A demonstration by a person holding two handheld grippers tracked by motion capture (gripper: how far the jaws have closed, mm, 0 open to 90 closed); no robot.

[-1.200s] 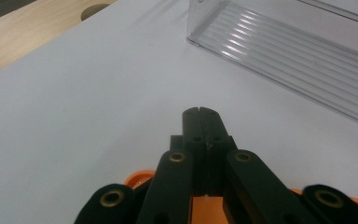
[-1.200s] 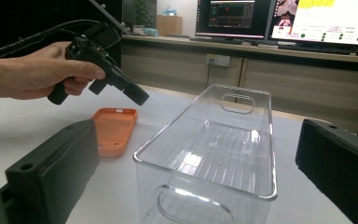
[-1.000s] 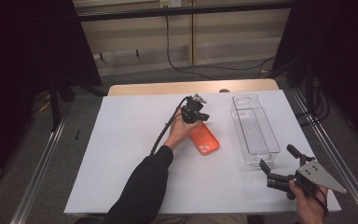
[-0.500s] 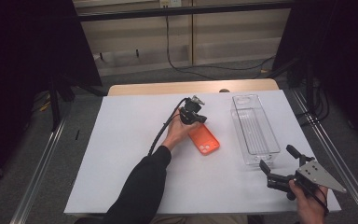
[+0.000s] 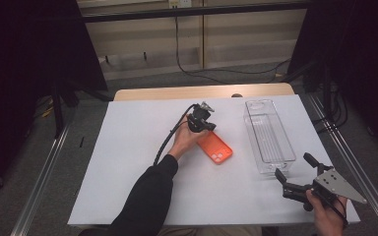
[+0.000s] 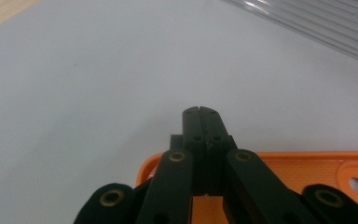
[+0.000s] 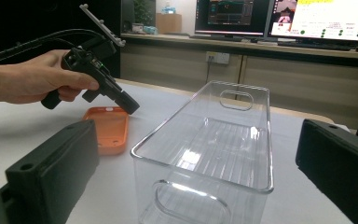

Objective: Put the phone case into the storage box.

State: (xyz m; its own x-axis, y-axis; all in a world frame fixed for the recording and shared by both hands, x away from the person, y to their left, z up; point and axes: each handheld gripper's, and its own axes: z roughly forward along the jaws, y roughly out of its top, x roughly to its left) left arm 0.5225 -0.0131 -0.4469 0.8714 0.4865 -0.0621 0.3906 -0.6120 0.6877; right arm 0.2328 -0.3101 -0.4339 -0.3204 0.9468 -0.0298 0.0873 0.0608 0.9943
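An orange phone case point(image 5: 216, 148) lies flat on the white table cover point(image 5: 128, 162), left of a clear plastic bin point(image 5: 268, 135). A hand holds my left gripper point(image 5: 205, 127) tilted down over the case's far end. Its jaws are shut with nothing between them, and the tips point(image 6: 199, 112) reach just past the orange edge point(image 6: 307, 161). Whether they touch the table I cannot tell. My right gripper point(image 5: 295, 173) rests at the near right corner, open wide and empty. It faces the bin's near end point(image 7: 205, 186), with the left gripper point(image 7: 129, 105) and case point(image 7: 106, 133) beyond.
The bin point(image 6: 321, 23) is empty and stands lengthwise at the table's right side. A black cable point(image 5: 170, 140) trails from the left gripper along the forearm. Metal rails point(image 5: 44, 177) run along both sides of the table. Monitors point(image 7: 279, 16) stand on a far bench.
The left gripper has drifted slightly toward the near side above the case's far end, jaws still shut. The right gripper has kept still.
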